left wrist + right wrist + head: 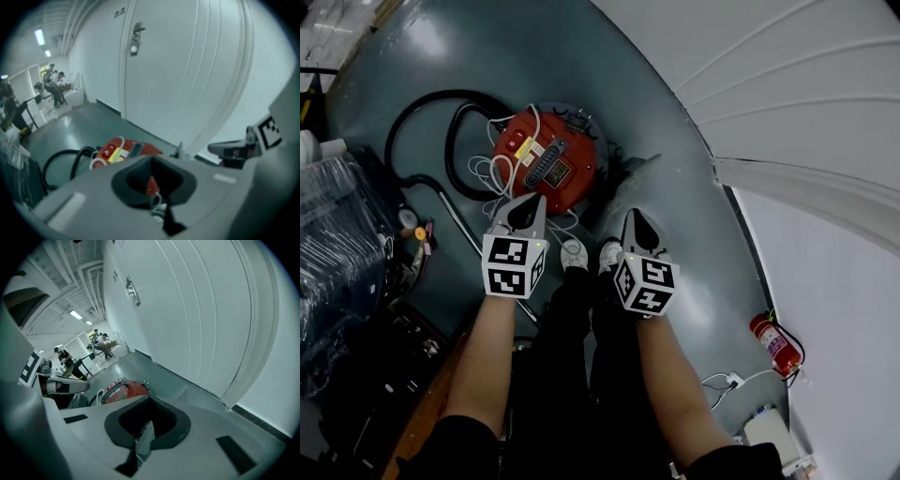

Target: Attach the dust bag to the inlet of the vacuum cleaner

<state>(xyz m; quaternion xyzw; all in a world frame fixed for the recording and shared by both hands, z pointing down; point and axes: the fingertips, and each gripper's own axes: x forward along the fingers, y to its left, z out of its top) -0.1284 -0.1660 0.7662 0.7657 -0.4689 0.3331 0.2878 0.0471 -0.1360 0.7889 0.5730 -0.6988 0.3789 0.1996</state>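
A round red vacuum cleaner (pixel 548 159) stands on the dark floor, top up, and also shows in the left gripper view (pixel 124 150) and the right gripper view (pixel 126 390). A grey crumpled thing (pixel 636 173), perhaps the dust bag, lies against its right side. My left gripper (pixel 528 204) hangs shut and empty just above the vacuum's near edge. My right gripper (pixel 636 217) hangs shut and empty to the right, over the floor near the grey thing. In each gripper's own view the jaws (pixel 151 160) (pixel 149 400) stand together with nothing between them.
A black hose (pixel 422 122) loops left of the vacuum and a white cord (pixel 492 173) lies tangled at its near-left side. The person's shoes (pixel 574 253) stand just before it. Cluttered shelving (pixel 337 244) fills the left. A white door (pixel 806 94) and a red fire extinguisher (pixel 776 345) are at right.
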